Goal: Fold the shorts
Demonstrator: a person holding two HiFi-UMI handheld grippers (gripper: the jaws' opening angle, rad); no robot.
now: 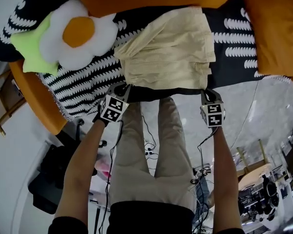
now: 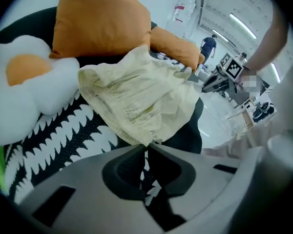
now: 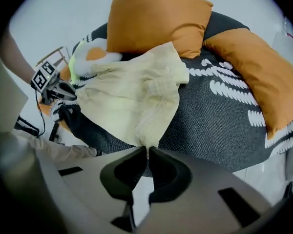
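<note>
Pale yellow shorts (image 1: 168,48) lie crumpled on a black cover with white patterns (image 1: 85,89), their near hem at the cover's front edge. My left gripper (image 1: 121,86) is shut on the hem's left corner; in the left gripper view its jaws (image 2: 147,146) pinch the cloth (image 2: 136,96). My right gripper (image 1: 206,91) is shut on the hem's right corner, where the fabric (image 3: 132,96) runs into the closed tips (image 3: 147,149). Each gripper shows in the other's view: the right gripper (image 2: 214,82) and the left gripper (image 3: 58,89).
A fried-egg plush (image 1: 80,33) and a green star cushion (image 1: 31,48) lie left of the shorts. Orange pillows (image 1: 276,28) (image 3: 156,21) line the far side and the right. The person's legs (image 1: 154,155) stand against the front edge, with cables on the floor (image 1: 149,147).
</note>
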